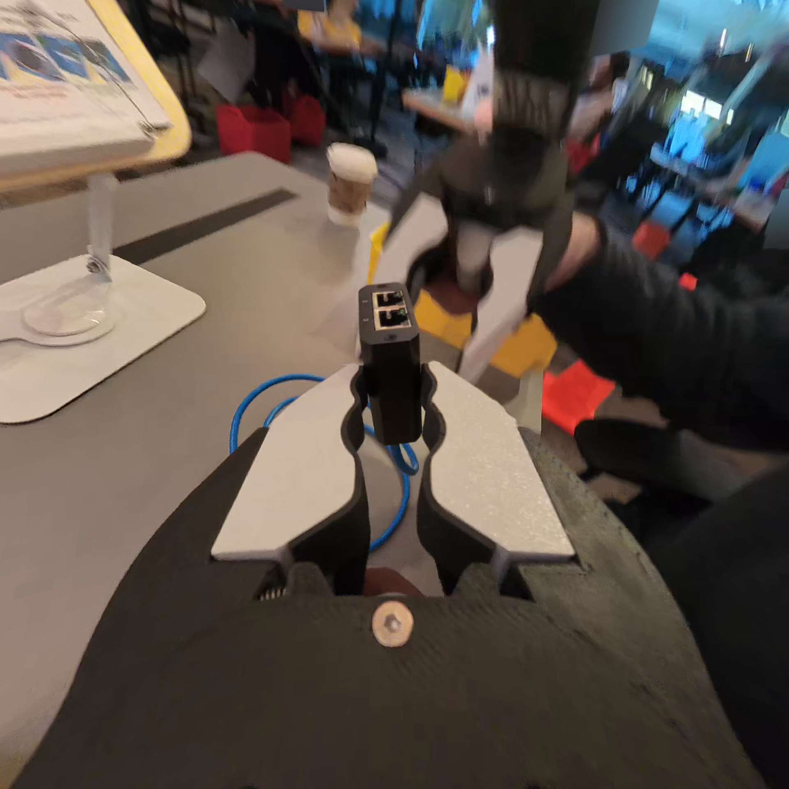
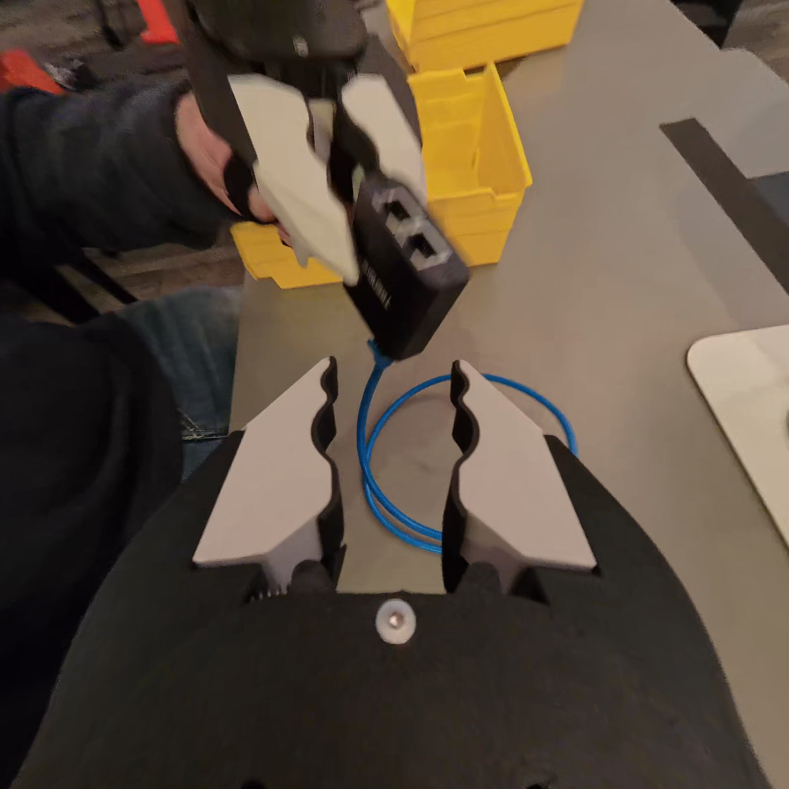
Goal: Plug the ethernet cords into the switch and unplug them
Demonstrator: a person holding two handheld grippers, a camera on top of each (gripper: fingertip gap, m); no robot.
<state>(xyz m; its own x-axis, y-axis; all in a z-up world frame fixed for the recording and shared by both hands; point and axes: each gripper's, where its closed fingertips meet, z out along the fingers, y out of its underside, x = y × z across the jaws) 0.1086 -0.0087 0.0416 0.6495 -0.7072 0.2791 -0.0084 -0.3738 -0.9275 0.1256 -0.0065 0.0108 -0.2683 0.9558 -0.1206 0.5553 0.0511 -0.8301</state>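
Note:
My left gripper (image 1: 395,375) is shut on a black switch (image 1: 393,384) and holds it above the grey table (image 1: 128,491). Two empty ports (image 1: 388,311) face away at its far end. A blue ethernet cord (image 1: 247,401) lies looped on the table below. In the right wrist view the switch (image 2: 405,273) hangs tilted, with one end of the blue cord (image 2: 367,448) plugged into its lower end. My right gripper (image 2: 395,371) is open and empty, low over the cord loop, just short of the switch. Its fingers (image 1: 491,307) show blurred beyond the switch.
Yellow bins (image 2: 469,170) stand on the table behind the switch. A paper cup (image 1: 350,188), a white stand base (image 1: 85,333) and a black tape strip (image 1: 205,230) are on the far side. A person's dark sleeve (image 2: 85,170) is at the left. There is about 4 cm between the tips of the two grippers.

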